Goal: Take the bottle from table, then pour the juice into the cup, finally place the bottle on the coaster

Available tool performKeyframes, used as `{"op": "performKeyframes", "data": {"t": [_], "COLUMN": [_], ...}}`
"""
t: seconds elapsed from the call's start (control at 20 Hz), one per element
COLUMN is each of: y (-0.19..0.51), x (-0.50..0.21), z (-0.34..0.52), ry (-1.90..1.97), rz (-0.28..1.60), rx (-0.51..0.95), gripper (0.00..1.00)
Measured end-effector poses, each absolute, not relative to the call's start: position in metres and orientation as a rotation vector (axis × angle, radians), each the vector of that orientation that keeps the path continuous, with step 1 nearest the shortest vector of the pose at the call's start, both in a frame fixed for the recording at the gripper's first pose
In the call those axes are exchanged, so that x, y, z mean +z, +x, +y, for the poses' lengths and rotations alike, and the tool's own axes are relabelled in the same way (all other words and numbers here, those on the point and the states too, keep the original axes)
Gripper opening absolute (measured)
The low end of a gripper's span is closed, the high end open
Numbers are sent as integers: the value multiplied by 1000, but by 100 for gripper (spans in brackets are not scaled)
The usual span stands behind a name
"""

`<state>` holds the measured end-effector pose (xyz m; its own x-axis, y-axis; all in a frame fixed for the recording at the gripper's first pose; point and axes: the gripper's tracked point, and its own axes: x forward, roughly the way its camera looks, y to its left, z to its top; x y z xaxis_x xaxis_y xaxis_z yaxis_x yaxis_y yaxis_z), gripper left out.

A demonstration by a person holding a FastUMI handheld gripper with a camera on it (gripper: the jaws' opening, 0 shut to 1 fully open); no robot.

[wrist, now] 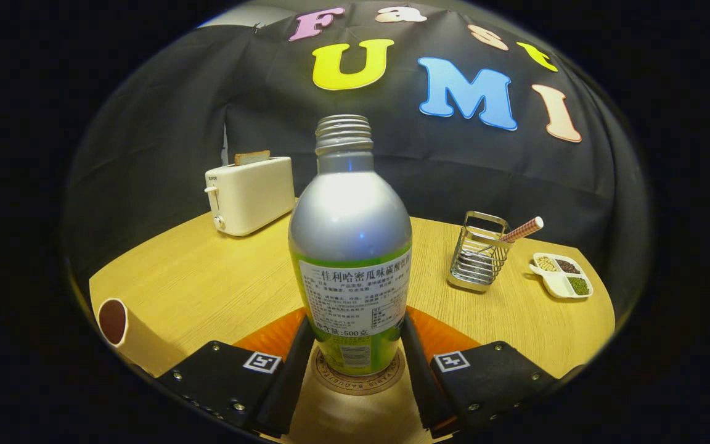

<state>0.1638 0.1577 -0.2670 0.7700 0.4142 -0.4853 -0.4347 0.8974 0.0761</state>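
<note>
bottle (350, 246) stands upright on the round coaster (358, 377), cap off, threaded neck bare. silver shoulder, green lower body, white label facing the camera. the coaster sits on an orange mat (275, 336) that shows either side of the bottle base.

gripper (358, 351): fingers flank the bottle's lower body, one on each side, right up against it. cannot tell if both pads actually press on it or just sit alongside, so grip state unclear.

cup (122, 325): on the wooden table (207, 277) to the left of the left finger, looks tilted or lying with its dark mouth facing left; can't tell what's inside.

beyond the bottle on the left, a white toaster (249, 194) with a slice of bread (252, 158) sticking out of the slot. to the right, a wire metal holder (478, 259) with a striped stick (521, 229) leaning out of it, and just beside that a small white divided dish (561, 274) with beans or grains in its compartments.
</note>
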Motion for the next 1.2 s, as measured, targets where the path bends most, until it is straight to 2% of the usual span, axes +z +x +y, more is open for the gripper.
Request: {"op": "performKeyframes", "data": {"t": [0.75,0.9,1.2], "y": [154,153,148], "x": [-279,-276,-254], "z": [152,153,148], "ry": [3,15,31], "rz": [551,550,520], "rx": [431,432,410], "gripper": [81,99,99]}}
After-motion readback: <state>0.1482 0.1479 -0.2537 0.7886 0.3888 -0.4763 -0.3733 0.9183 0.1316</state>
